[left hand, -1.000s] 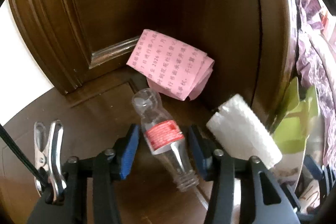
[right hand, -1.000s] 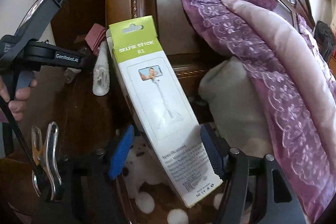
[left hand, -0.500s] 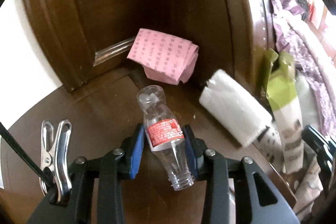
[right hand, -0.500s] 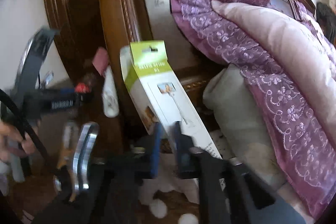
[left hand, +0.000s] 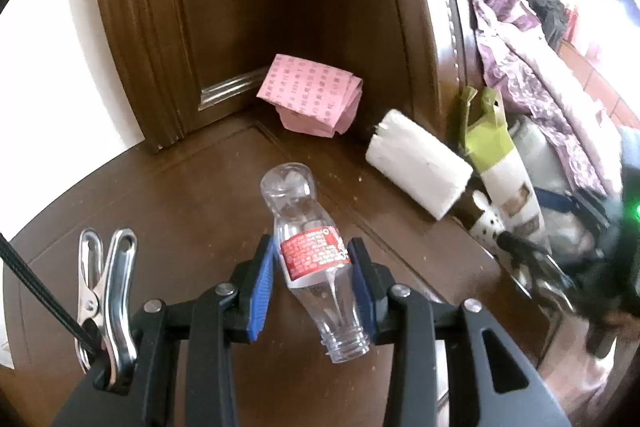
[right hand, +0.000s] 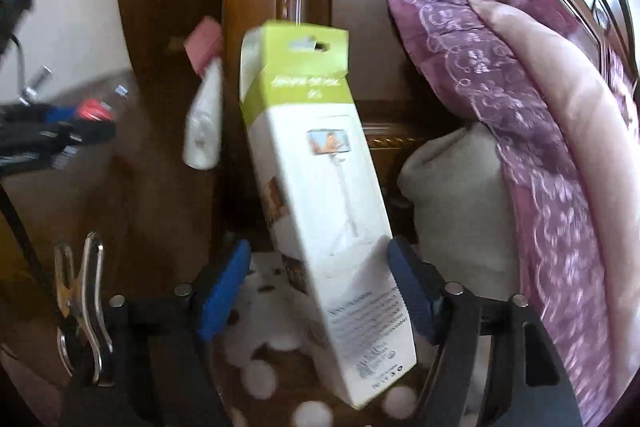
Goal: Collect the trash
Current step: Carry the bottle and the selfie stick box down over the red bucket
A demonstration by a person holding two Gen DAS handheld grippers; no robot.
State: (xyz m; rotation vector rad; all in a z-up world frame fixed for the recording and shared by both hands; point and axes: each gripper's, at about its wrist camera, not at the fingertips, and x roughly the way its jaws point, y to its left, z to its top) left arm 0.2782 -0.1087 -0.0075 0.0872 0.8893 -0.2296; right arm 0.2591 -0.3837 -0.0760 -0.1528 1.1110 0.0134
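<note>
clear plastic bottle (left hand: 310, 255) lying between the blue pads of the left gripper (left hand: 310, 279), long axis running roughly along the fingers and tilted a little, open neck toward the camera, rounded base pointing away toward the corner; pads pressed against the red label on both sides, so closed on it at the waist, though whether lifted clear of the dark wooden bench (left hand: 160, 207) or resting on it cannot be told. beyond the base, folded pink paper (left hand: 312, 99) leaning in the corner against the carved wooden panel (left hand: 240, 7), and a white foam block (left hand: 418, 163) near it to the right, both apart from the bottle and on the left side's reach. on the other side, green-and-white selfie stick box (right hand: 320, 195) standing nearly upright and leaning, long axis up and away from the right gripper (right hand: 320, 283); fingers spread wide, right pad at or against the box edge, left pad showing a clear gap, so not clamped; contact blurred by motion. underneath, a spotted brown-and-white surface; to the right, purple lace bedding (right hand: 540, 147) and a pale cushion (right hand: 452, 199) crowding the box closely. likely next: closing across the box's narrow width, with little room on the bedding side.
</note>
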